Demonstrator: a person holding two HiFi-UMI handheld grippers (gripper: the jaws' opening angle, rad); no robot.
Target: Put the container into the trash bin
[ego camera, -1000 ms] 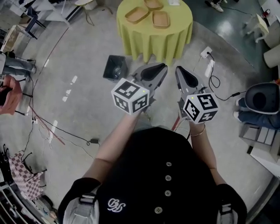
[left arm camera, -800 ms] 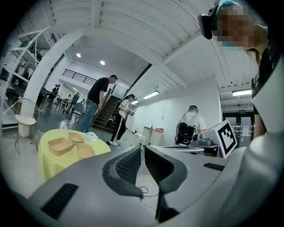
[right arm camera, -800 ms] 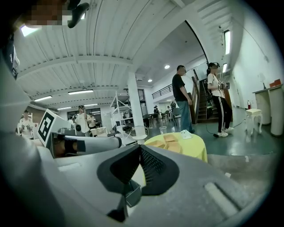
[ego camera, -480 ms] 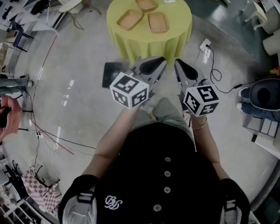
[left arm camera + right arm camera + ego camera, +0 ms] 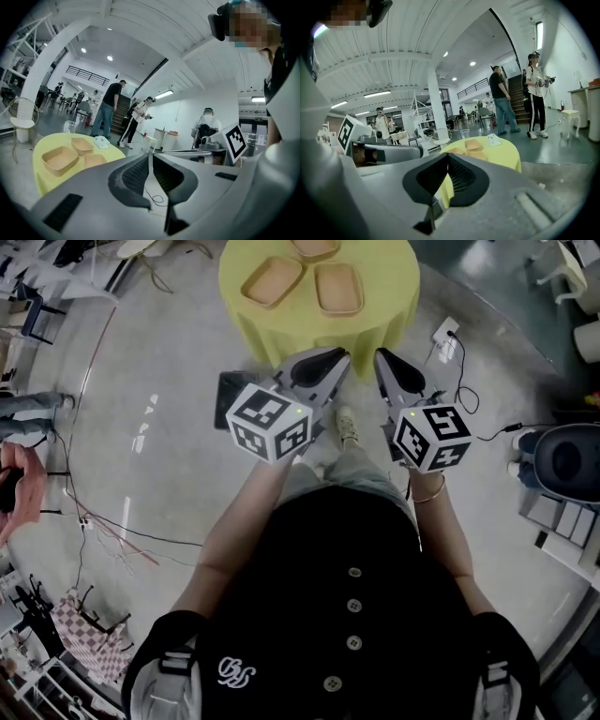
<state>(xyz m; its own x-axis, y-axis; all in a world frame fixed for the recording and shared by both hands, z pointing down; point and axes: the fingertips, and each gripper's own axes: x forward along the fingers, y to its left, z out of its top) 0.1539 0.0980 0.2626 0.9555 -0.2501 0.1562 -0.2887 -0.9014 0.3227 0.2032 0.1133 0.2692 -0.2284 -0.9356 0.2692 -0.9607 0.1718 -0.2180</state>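
Left gripper (image 5: 336,360): jaws drawn together but for a hairline slit, nothing between them. It points to 12 o'clock.

Right gripper (image 5: 382,362): jaws fully together, empty. It sits alongside the left one, with a clear gap between the two.

Round table (image 5: 281,334): at 12 o'clock from the person. Its yellow cloth hangs low, and the near drape lies just ahead of both sets of jaw tips.

Containers, three, tan and shallow, all on the tabletop and apart from both grippers:
- one (image 5: 272,280) at the table's 9 o'clock edge
- one (image 5: 338,289) nearer the centre
- one at the 12 o'clock edge, cut by the frame

Trash bin (image 5: 228,395): dark, on the floor at 11 o'clock, beside the table's drape. It is partly behind the left marker cube.

Floor (image 5: 159,474): bare concrete from 8 to 11 o'clock.

Thin cables (image 5: 122,535): trail at 8 o'clock.

Power strip (image 5: 442,338): with its cord, at 1 o'clock.

Dark round seat (image 5: 567,456): at 3 o'clock.
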